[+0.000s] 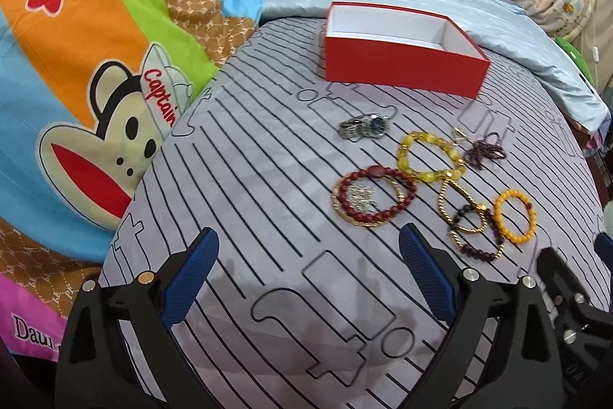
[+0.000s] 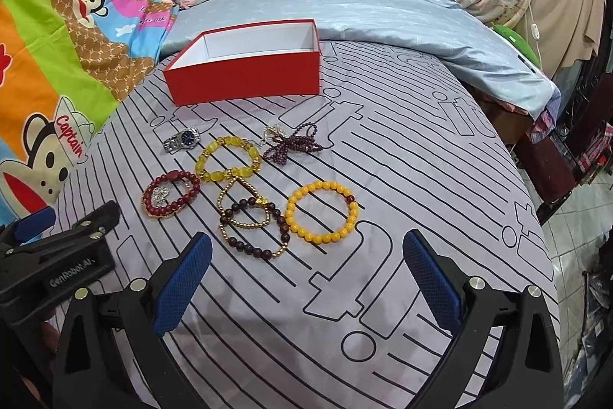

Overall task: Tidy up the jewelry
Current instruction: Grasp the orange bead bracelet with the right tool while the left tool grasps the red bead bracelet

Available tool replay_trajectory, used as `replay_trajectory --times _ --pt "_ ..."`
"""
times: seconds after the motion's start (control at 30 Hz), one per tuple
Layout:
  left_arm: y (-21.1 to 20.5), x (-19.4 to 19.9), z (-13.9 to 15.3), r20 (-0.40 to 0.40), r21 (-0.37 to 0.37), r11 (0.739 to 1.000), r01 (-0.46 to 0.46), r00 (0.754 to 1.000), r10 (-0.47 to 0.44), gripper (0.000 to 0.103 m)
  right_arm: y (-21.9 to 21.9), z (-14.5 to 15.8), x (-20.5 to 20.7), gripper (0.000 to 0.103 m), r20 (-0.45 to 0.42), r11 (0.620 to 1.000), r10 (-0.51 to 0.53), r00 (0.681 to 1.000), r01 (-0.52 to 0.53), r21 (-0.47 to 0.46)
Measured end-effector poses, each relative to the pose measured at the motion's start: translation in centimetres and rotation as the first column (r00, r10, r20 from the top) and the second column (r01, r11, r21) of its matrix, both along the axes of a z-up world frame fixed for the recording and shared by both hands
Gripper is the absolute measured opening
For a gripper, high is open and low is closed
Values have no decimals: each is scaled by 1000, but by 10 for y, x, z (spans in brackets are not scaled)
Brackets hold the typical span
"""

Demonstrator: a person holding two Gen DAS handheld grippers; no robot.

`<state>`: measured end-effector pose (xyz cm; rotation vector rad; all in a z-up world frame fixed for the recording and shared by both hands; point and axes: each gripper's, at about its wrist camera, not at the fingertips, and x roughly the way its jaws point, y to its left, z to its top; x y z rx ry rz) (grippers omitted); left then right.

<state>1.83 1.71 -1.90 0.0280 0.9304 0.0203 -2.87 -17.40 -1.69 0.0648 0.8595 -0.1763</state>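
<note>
Both the left gripper (image 1: 308, 261) and right gripper (image 2: 306, 263) hung wide open, empty, above striped grey bedsheet (image 2: 402, 179). Beaded bracelets (image 2: 322, 211) and steel wristwatch (image 2: 182, 139) lay near the empty red cardboard box (image 2: 245, 79).

"Captain" on blanket (image 1: 115, 71); "GenRobot.AI" on left gripper (image 2: 72, 278)

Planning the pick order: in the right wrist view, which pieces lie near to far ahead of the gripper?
Dark brown bead bracelet → orange bead bracelet → translucent yellow bead bracelet → silver wristwatch → open red cardboard box.
</note>
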Motion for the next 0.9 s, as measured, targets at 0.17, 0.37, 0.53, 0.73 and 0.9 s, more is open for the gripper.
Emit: replay_trajectory --times 0.17,0.37,0.53,0.73,0.9 --pt "13 8 -8 -11 -22 999 -24 1000 24 93 -11 -6 4 98 -19 1000 -20 1000 20 16" --pt "18 15 -16 -29 -36 999 -28 999 27 92 -26 -15 9 97 -40 999 -39 998 41 26" --pt "13 17 -22 -40 -29 999 -15 999 14 92 -42 -25 17 84 -67 995 -56 996 61 74" --pt "9 20 -27 -48 -36 999 2 999 -3 92 -47 -34 30 64 -82 996 -45 996 51 74" --pt "12 23 -31 -57 -40 999 -3 998 1 92 -48 -44 45 43 -105 996 -36 994 44 83"
